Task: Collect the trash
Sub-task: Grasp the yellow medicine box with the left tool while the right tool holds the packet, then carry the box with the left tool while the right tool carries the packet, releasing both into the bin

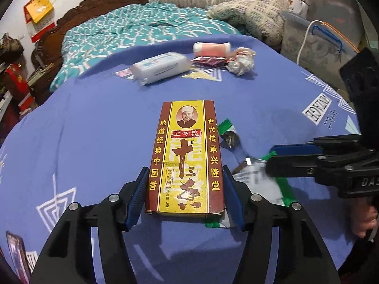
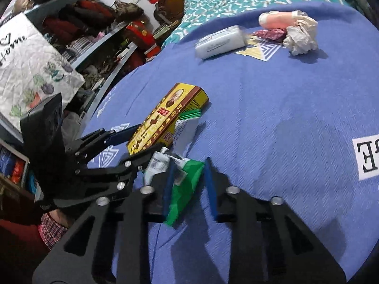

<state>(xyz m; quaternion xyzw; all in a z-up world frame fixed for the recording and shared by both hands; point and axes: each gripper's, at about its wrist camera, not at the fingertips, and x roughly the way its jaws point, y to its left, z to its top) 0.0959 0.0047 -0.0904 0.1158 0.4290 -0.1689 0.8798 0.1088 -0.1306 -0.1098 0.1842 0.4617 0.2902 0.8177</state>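
1. We have both tools working one small pile in the middle of the blue cloth (image 1: 94,130), a little toward its near edge. The rest of the trash waits at the far edge.
2. The seasoning box (image 1: 187,130) lies flat with its long axis running away from us. That lets the left gripper (image 1: 184,169) straddle its near end, with a blue pad against each long side. We read this as a pinch across the width of the box.
3. The box lies partly over the green wrapper (image 2: 187,187). This is probably why the two tools come in side by side, one per item, so that neither piece drags the other.
4. The right gripper (image 2: 189,162) has the loose near end of the wrapper between its jaws. The film lies against one pad, while a strip of cloth shows beside the other. We therefore call these jaws narrowly apart, not yet clamped.
5. Both tools slope down toward the cloth. The right one comes in from the box's right side, angled across the left one, and their fingers are close together.
6. By the far edge lie a tissue pack (image 1: 161,67), a pink roll (image 1: 210,48), a dark red wrapper (image 1: 208,61) and a crumpled paper (image 1: 241,64). None has been collected.
7. We see no bin in either view.
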